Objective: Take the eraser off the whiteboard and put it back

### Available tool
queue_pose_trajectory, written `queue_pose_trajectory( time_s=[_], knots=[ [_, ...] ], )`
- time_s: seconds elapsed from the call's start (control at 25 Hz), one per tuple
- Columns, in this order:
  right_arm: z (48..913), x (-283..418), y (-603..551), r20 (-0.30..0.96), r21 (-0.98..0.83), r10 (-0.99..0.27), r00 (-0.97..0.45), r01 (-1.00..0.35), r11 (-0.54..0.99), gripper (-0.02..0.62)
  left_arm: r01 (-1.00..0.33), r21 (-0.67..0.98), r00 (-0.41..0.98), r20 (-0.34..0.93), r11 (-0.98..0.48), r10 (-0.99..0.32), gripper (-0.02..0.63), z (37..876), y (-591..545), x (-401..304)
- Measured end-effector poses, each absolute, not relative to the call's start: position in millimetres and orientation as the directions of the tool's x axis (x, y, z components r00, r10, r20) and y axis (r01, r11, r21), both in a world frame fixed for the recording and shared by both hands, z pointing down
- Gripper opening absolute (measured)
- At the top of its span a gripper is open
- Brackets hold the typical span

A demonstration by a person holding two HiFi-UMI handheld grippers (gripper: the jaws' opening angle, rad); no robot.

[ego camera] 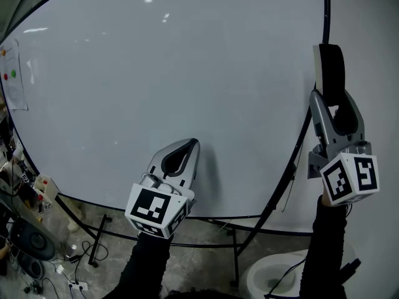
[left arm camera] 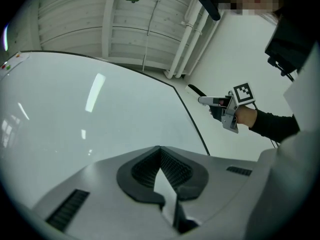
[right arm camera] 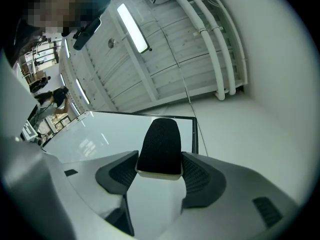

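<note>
The eraser (ego camera: 329,70), black felt on a white body, stands upright between the fingers of my right gripper (ego camera: 335,108), which is shut on it. It is held just off the right edge of the whiteboard (ego camera: 156,73). In the right gripper view the eraser (right arm camera: 160,146) sticks out past both pads, felt side towards the camera, with the whiteboard (right arm camera: 115,134) behind it. My left gripper (ego camera: 187,147) is shut and holds nothing, in front of the board's lower middle. The left gripper view shows its jaws (left arm camera: 160,151) meeting against the whiteboard (left arm camera: 75,114), with the right gripper (left arm camera: 220,103) off to the right.
A paper sheet with coloured magnets (ego camera: 12,73) hangs at the board's left edge. The board's black stand legs (ego camera: 237,254) reach the floor, among cables and devices (ego camera: 31,242) at lower left. A white bowl-like object (ego camera: 268,278) sits at lower right.
</note>
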State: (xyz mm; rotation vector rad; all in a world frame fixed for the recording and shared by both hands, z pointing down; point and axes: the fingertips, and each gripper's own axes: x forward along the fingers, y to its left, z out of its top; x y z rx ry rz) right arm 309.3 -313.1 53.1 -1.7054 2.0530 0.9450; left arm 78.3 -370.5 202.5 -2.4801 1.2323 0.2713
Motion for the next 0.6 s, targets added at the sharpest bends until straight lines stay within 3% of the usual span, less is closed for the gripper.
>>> queue_pose_trajectory(
  time_s=[0.6],
  knots=[
    [143, 317, -334, -0.563, 0.246, -0.780, -0.273, -0.956, 0.157, 0.278, -0.860, -0.197, 0.508, -0.233, -0.471, -0.830, 0.006, 259, -375, 71]
  ],
)
